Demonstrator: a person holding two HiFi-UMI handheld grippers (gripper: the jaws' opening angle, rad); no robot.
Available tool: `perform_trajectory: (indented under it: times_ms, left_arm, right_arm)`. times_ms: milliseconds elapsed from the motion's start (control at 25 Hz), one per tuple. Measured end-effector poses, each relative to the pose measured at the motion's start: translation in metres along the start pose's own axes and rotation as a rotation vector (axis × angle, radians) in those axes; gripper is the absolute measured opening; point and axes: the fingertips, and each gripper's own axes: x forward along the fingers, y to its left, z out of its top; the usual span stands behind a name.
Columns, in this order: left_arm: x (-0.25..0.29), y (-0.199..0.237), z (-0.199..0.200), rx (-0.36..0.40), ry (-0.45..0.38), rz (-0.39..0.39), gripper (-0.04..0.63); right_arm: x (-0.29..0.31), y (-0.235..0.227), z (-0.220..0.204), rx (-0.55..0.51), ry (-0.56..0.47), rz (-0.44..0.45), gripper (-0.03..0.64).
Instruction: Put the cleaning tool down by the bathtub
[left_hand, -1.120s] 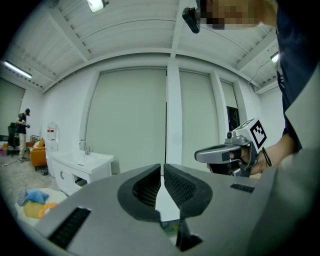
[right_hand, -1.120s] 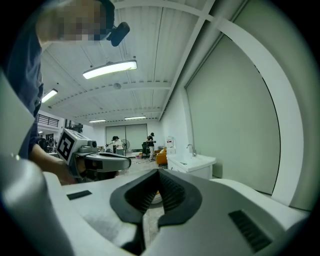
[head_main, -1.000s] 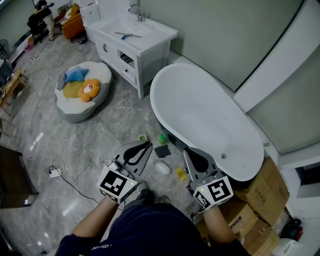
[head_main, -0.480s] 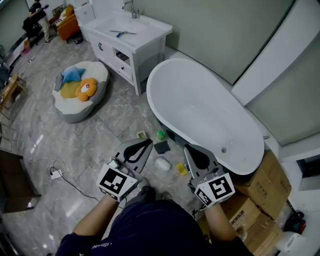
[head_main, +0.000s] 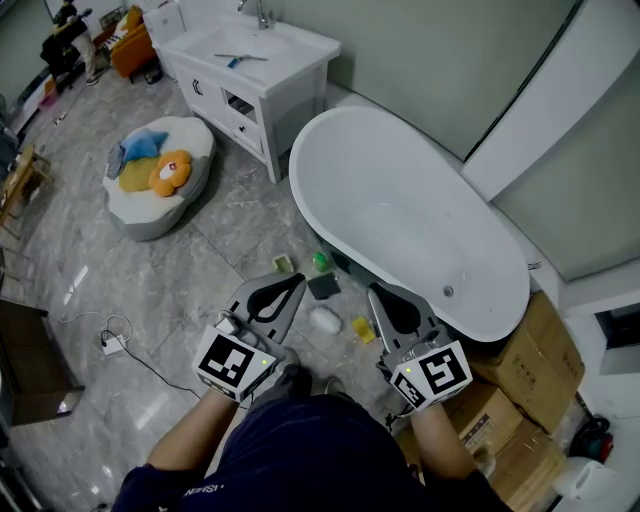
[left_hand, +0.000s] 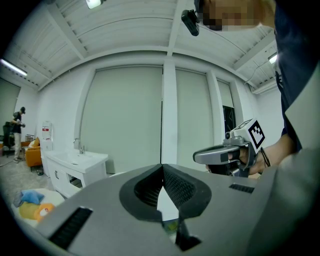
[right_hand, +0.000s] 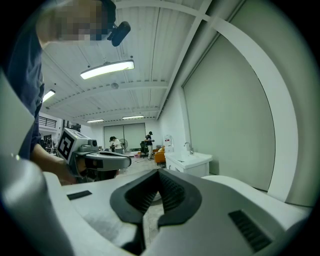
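On floor (head_main: 200, 270) beside bathtub (head_main: 400, 215): white cleaning tool (head_main: 323, 320), long axis indistinct; left gripper (head_main: 297, 285), right gripper (head_main: 373, 292) jaws pressed together, empty.

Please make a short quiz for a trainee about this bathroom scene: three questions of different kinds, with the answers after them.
1. True or false: the right gripper holds a towel.
2. In the head view, what stands to the upper left of the bathtub? A) a toilet B) a white sink cabinet C) a ladder
3. Fill in: the yellow sponge lies on the ___ beside the bathtub.

Key: 1. False; its jaws are shut on nothing. 2. B. 3. floor.
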Motion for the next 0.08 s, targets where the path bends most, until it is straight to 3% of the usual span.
perform_trajectory:
  times_ms: [80]
  left_arm:
    - [0.0002,-0.0016,0.0002,-0.006,-0.006,0.004,0.031]
  right_arm:
    - [-0.0019,-0.0011,-0.0009,0.0,0.001,0.002,0.003]
